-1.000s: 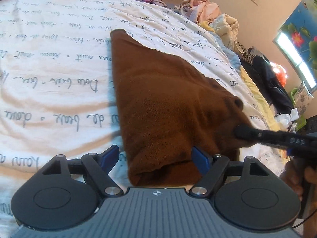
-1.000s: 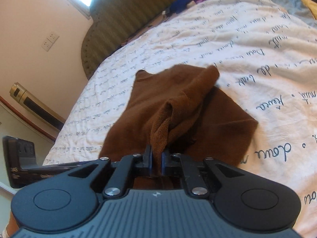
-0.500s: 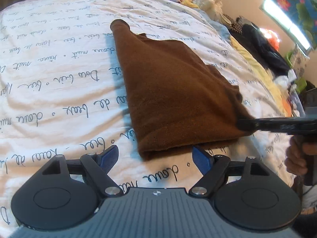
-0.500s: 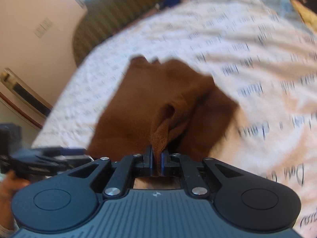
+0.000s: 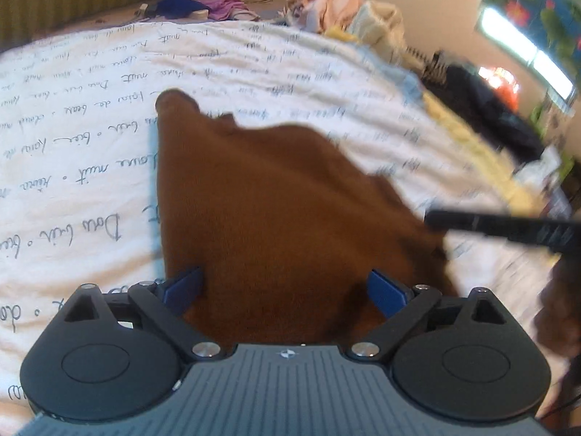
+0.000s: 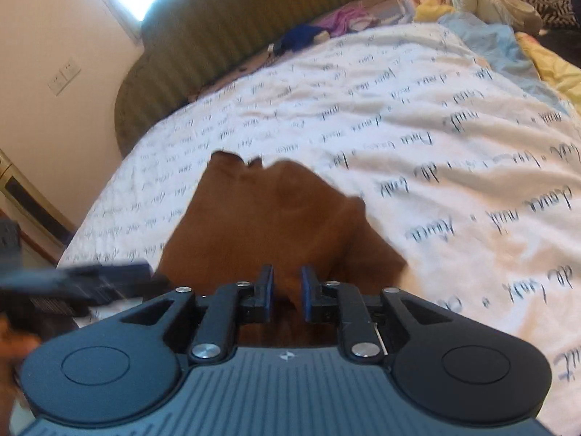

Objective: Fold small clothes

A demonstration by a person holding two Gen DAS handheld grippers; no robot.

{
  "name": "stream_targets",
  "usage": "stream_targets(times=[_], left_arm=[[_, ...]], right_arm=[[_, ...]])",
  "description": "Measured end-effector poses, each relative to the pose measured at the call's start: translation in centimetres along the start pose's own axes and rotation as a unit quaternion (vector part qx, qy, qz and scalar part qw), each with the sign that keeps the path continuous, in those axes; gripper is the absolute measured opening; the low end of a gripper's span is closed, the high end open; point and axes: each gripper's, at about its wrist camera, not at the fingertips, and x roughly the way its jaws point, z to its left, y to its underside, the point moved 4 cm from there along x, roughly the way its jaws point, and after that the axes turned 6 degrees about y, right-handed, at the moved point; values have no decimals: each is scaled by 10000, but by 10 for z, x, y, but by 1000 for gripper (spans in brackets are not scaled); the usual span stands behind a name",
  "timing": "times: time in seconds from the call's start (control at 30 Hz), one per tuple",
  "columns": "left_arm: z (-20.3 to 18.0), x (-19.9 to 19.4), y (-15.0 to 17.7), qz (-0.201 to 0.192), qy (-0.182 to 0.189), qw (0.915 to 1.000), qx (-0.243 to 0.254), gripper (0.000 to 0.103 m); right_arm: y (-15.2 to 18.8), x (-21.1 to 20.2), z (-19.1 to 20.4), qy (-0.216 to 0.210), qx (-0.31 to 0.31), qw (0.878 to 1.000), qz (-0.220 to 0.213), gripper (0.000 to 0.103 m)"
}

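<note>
On the bed [image 5: 90, 145], over its white quilt printed with script, we find the folded brown fleece garment [image 5: 276, 210] lying flat. We note the left gripper [image 5: 285, 289] above the garment's near edge, its blue-padded fingers [image 5: 183, 287] spread wide and opening, nothing clamped. The right gripper [image 6: 287, 292] is at the garment's other side; its fingers are parting, cloth visible in the gap, apparently released.

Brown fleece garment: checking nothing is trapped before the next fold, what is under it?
The brown fleece garment lies on the white script-printed bedspread; whatever lies beneath its folded layers is covered.
</note>
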Motion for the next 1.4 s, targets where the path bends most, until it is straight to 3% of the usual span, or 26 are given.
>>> stream_targets(times=[0.1, 0.17, 0.27, 0.33, 0.37, 0.47, 0.6, 0.67, 0.7, 0.77, 0.8, 0.87, 0.93, 1.03, 1.13, 1.23, 1.4], left_arm=[[5, 9, 26, 89, -415, 9988, 240, 102], [18, 11, 41, 134, -244, 9996, -70, 103], [23, 3, 46, 0, -205, 9997, -95, 103], [25, -7, 40, 25, -217, 9994, -250, 99], [25, -15, 36, -44, -169, 9993, -328, 93], [23, -38, 21, -407, -47, 9983, -416, 96], [11, -39, 7, -561, 12, 9979, -324, 98], [5, -30, 4, -500, -105, 9985, -207, 98], [3, -23, 3, -428, -100, 9988, -197, 98], [2, -15, 2, -329, -191, 9991, -200, 98], [2, -13, 0, -337, -226, 9990, -208, 99], [4, -10, -8, -366, -180, 9987, -300, 100], [3, -7, -18, -415, -209, 9985, -294, 100], [3, -1, -34, -504, -346, 9977, -287, 101], [10, 15, -43, -427, -481, 9970, -427, 101], [13, 35, -43, -348, -725, 9961, -351, 101], [15, 48, -39, -333, -896, 9951, -242, 103]], right_arm=[[11, 28, 18, 273, -615, 9975, 211, 15], [27, 47, 15, 803, -1231, 9887, 283, 15], [29, 47, -1, 668, -1184, 9906, 166, 18], [19, 37, -7, 1181, -1086, 9870, 87, 21], [15, 26, -9, 1155, -913, 9891, 53, 24], [21, -2, 2, 436, -738, 9963, -29, 24], [59, -12, 32, 142, -1489, 9887, 65, 25], [71, 1, 29, 1121, -2144, 9703, 14, 26], [71, 8, 20, 1189, -2127, 9698, 89, 31], [61, 7, 7, 903, -1535, 9839, 122, 34], [55, 2, 10, 899, -1517, 9843, 23, 34], [43, -2, 21, 921, -1685, 9810, -283, 34], [29, 7, 25, 898, -1576, 9829, -310, 34], [11, 36, 27, 1255, -1697, 9766, -408, 34], [3, 63, 22, 1198, -1689, 9779, -281, 34], [4, 84, 10, 1511, -1861, 9706, -227, 34], [1, 89, -9, 1531, -1689, 9732, -311, 58]])
